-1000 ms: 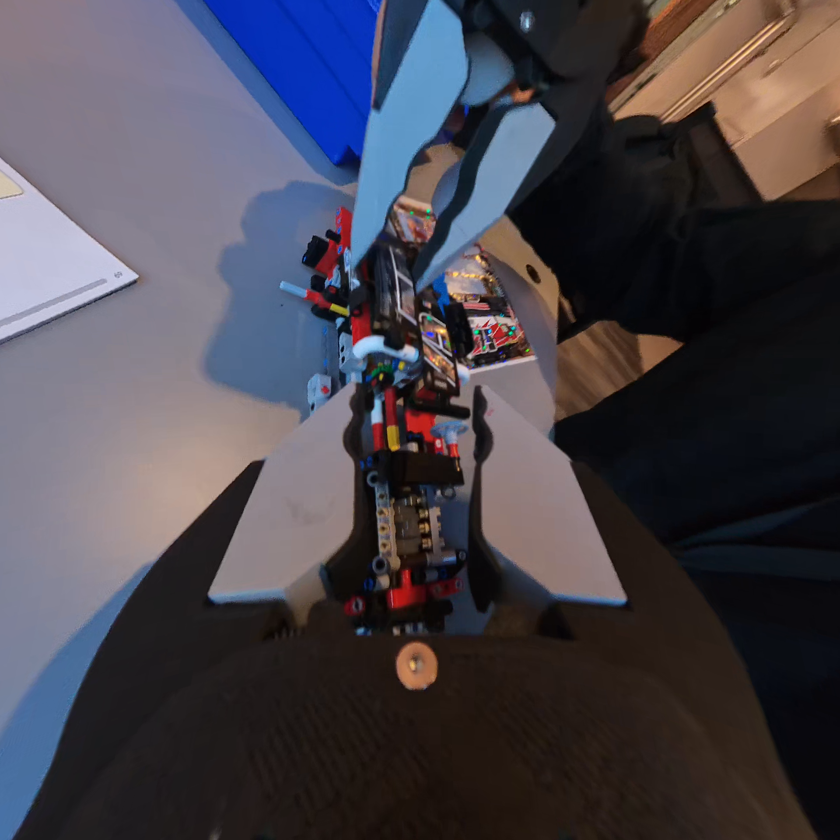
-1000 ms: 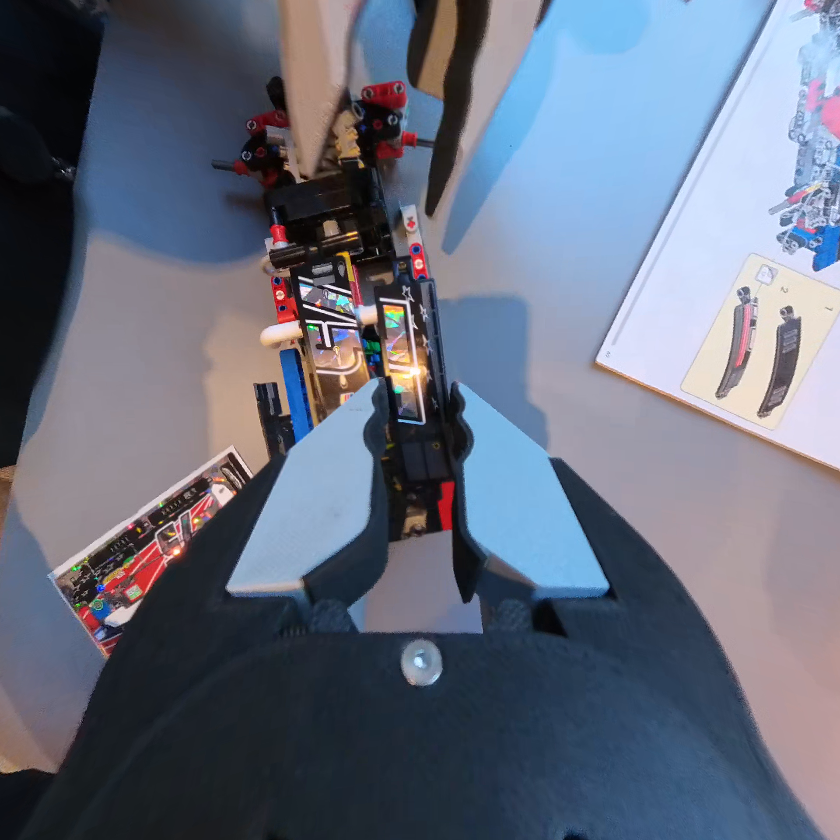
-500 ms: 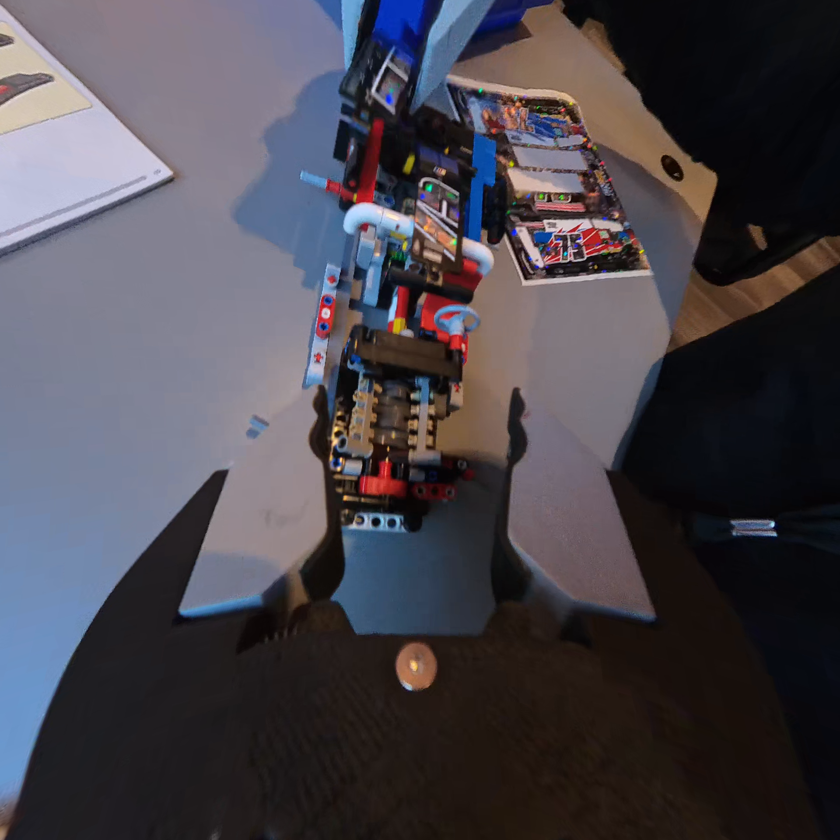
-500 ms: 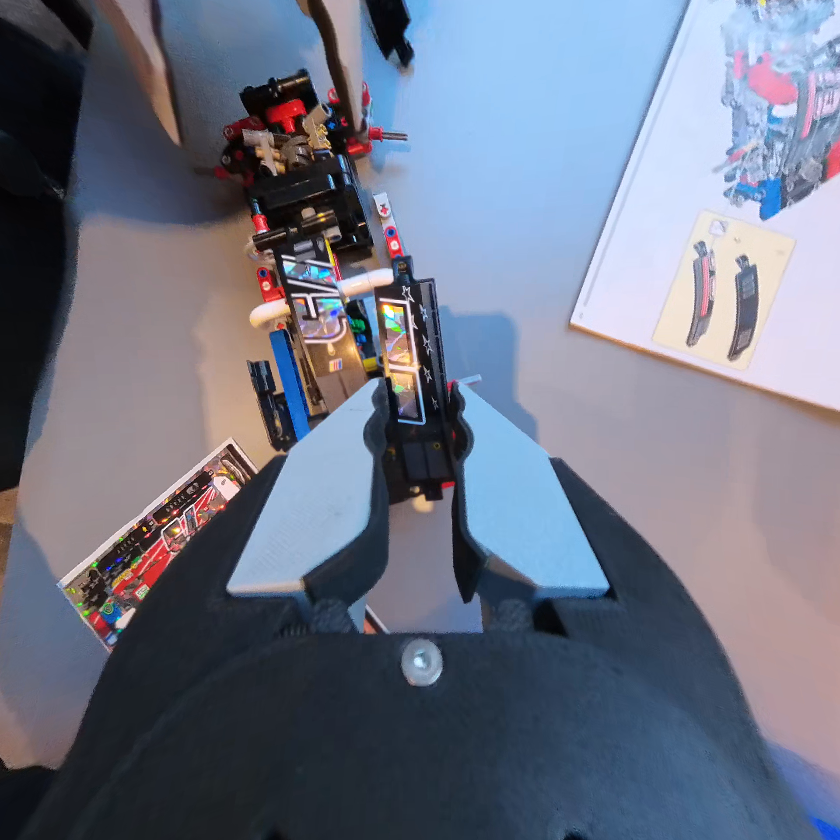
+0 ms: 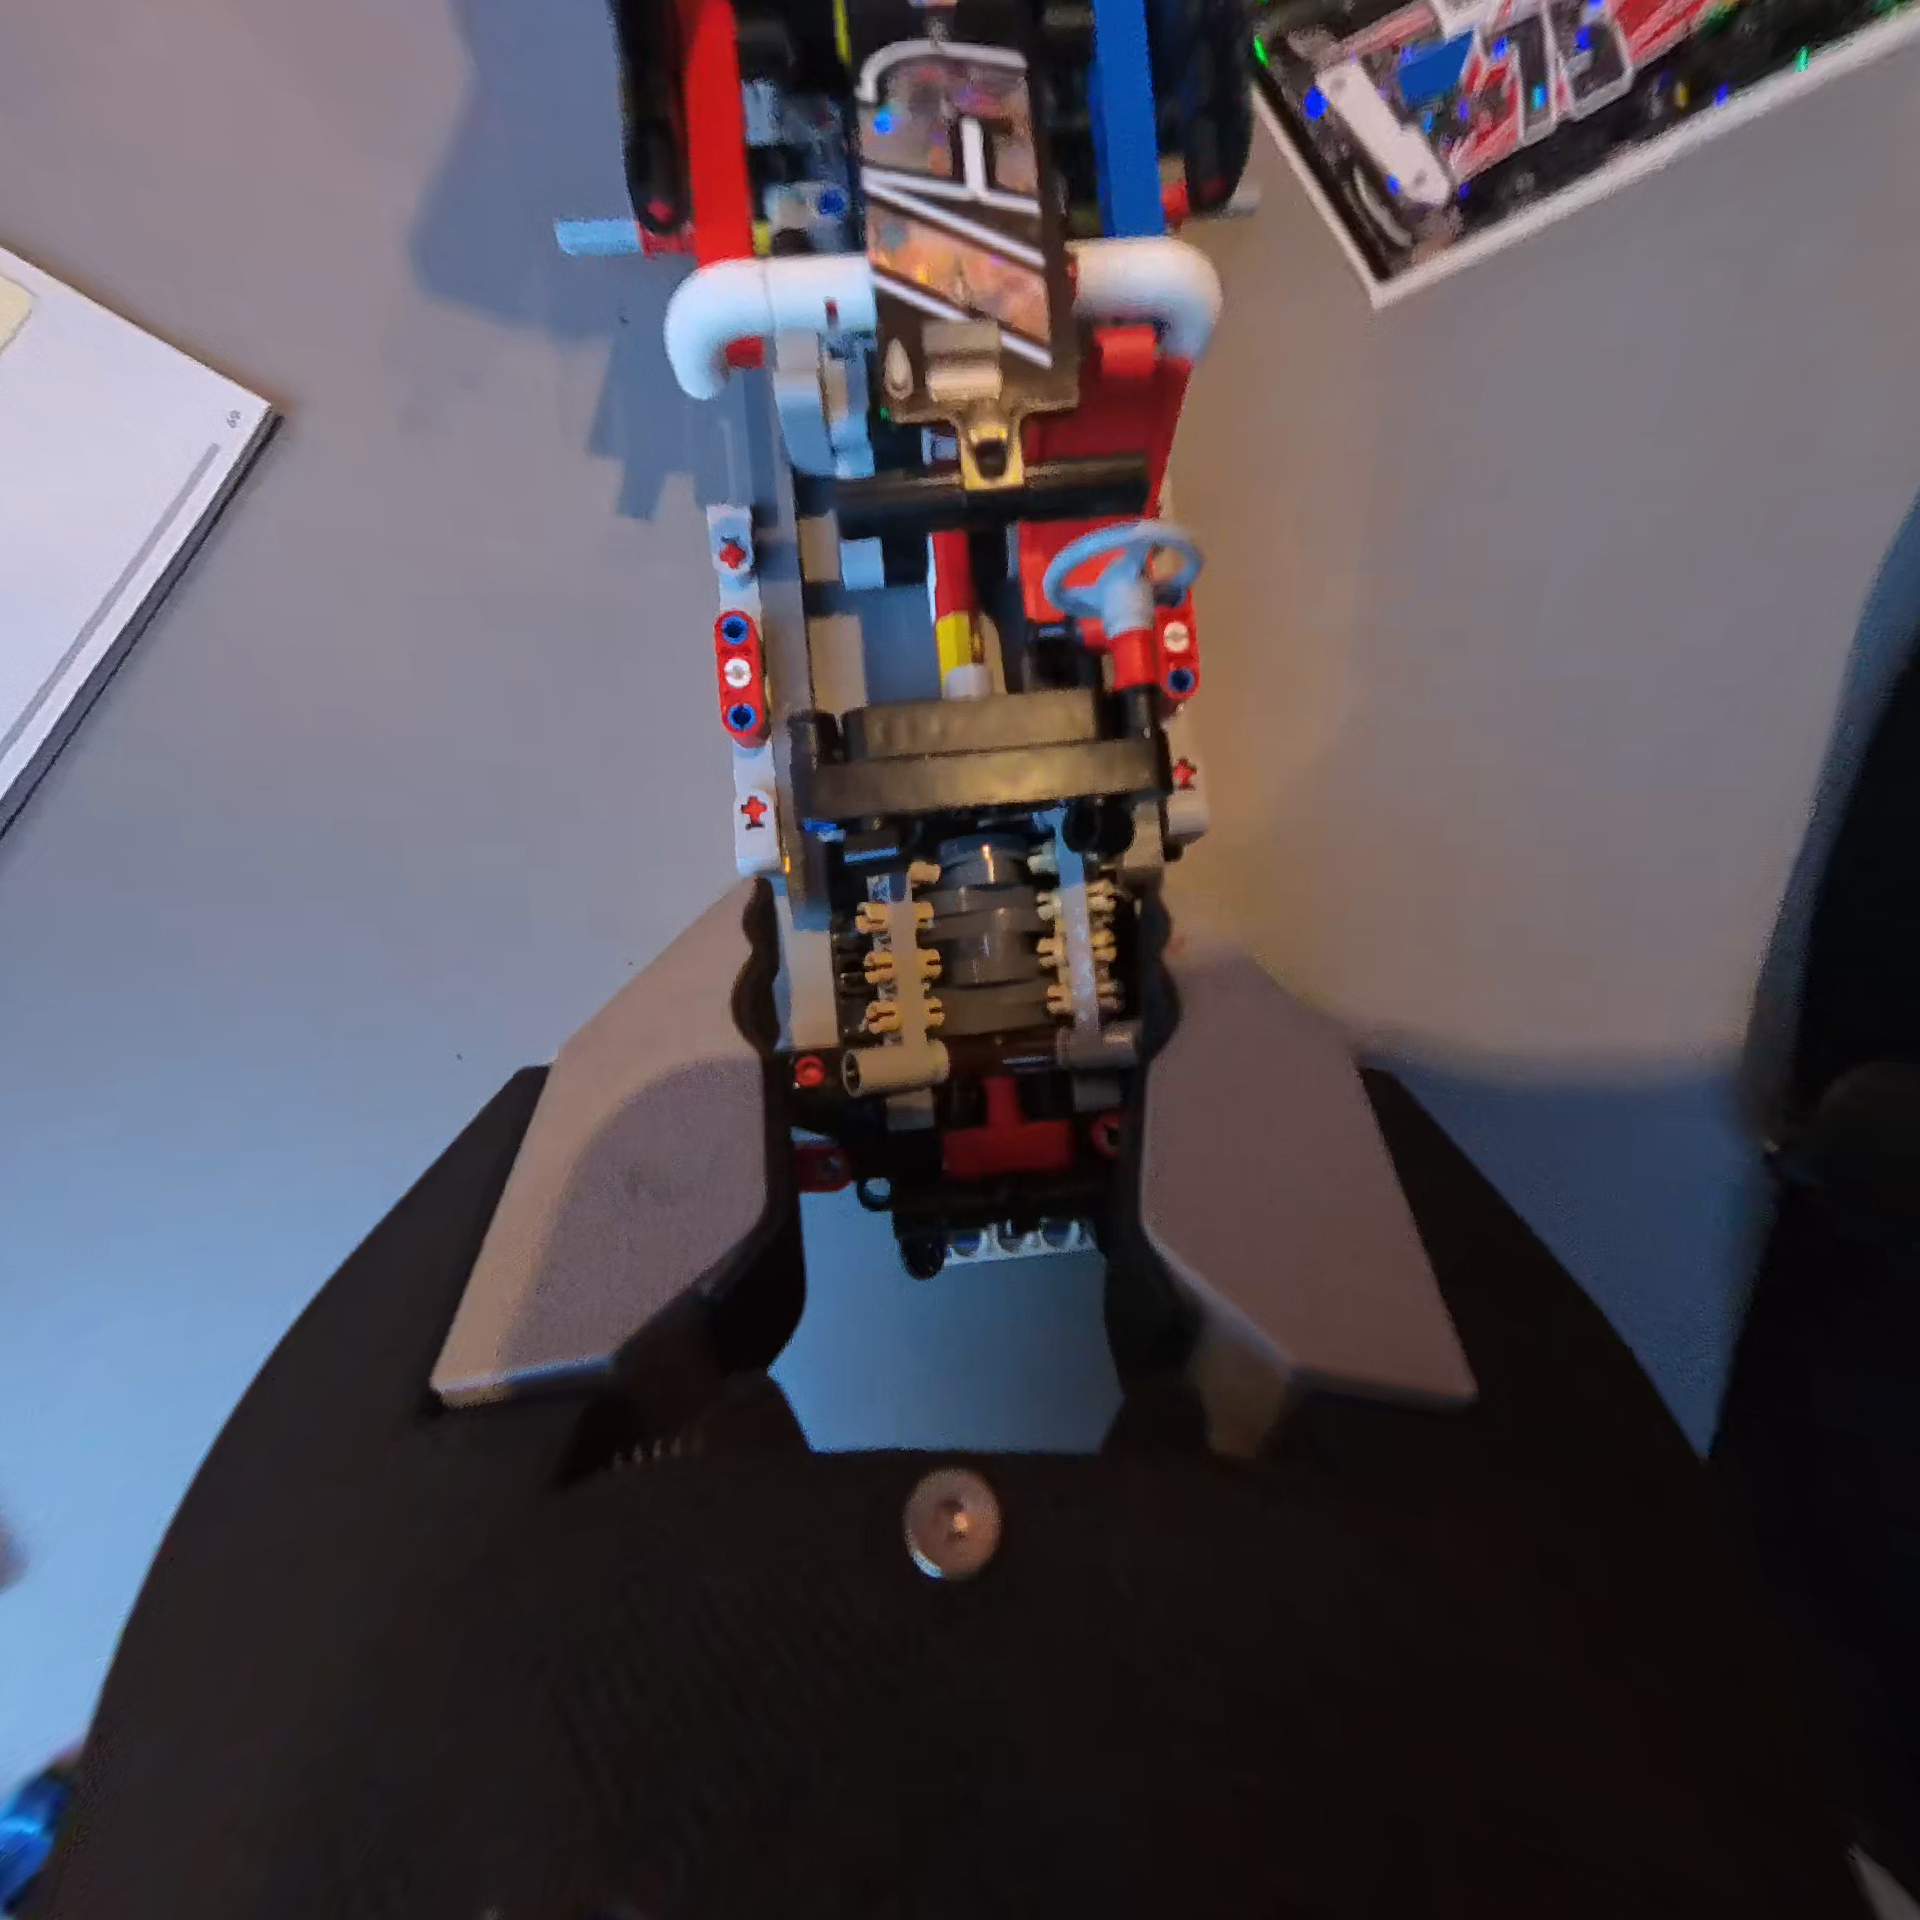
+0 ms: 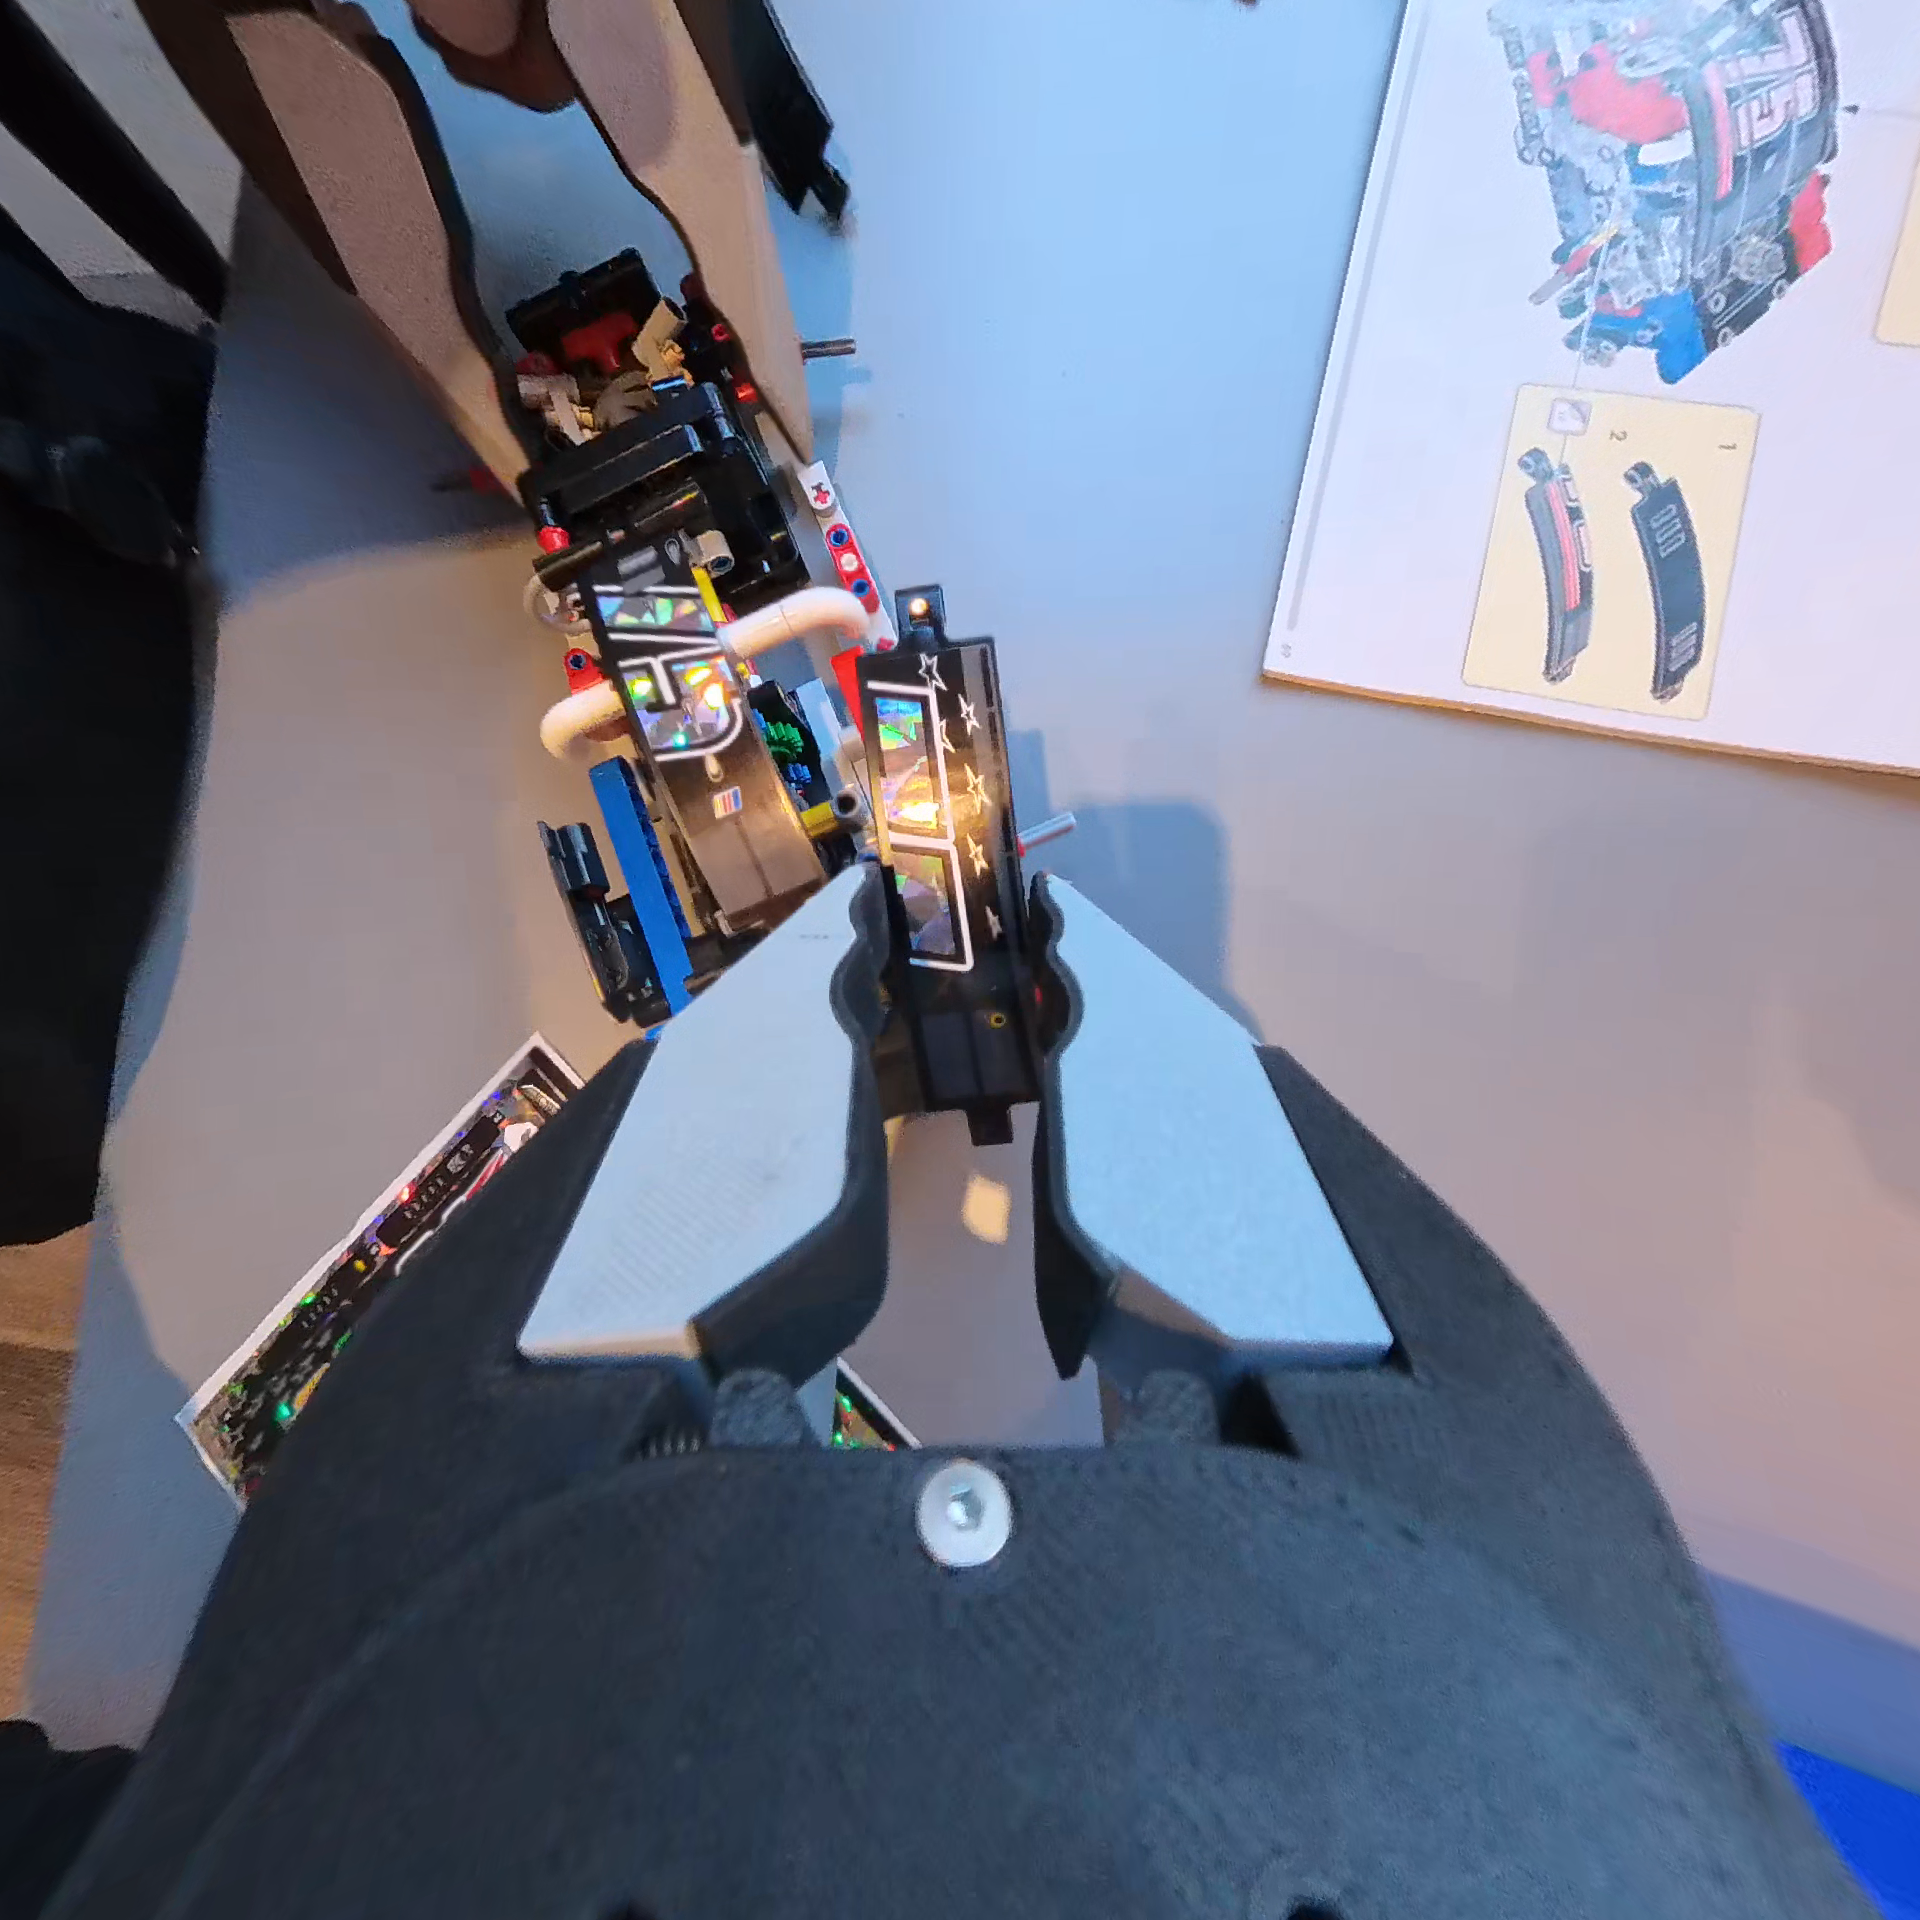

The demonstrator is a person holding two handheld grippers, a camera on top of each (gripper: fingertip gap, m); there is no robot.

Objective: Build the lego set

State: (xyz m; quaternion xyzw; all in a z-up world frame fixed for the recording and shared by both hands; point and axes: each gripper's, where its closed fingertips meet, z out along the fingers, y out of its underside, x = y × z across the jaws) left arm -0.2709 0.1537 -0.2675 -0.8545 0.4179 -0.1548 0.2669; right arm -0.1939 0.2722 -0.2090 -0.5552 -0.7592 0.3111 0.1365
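Note:
A part-built lego car (image 5: pixel 977 665) in red, black, blue and white lies on the grey table; it also shows in the right wrist view (image 6: pixel 717 769). My left gripper (image 5: pixel 961 935) is closed around the car's rear end, with both fingers against its sides. The right wrist view shows the left gripper (image 6: pixel 644 416) at the far end of the car. My right gripper (image 6: pixel 951 894) is shut on a long black panel with a shiny star sticker (image 6: pixel 940 810). It holds the panel along the car's right side. I cannot tell whether the panel is attached to the car.
An open instruction booklet (image 6: pixel 1558 520) lies right of the car; its corner shows in the left wrist view (image 5: pixel 83 499). A sticker sheet (image 6: pixel 416 1247) lies near the table edge, and also shows in the left wrist view (image 5: pixel 1558 125). Dark clothing (image 5: pixel 1849 935) is beyond that edge. Spacing between my two grippers at the tips: around 15 cm.
My left gripper let go of the car's middle, opened wide, drew back to the rear end and narrowed onto it. My right gripper kept hold of the black panel and shifted slightly alongside the car.

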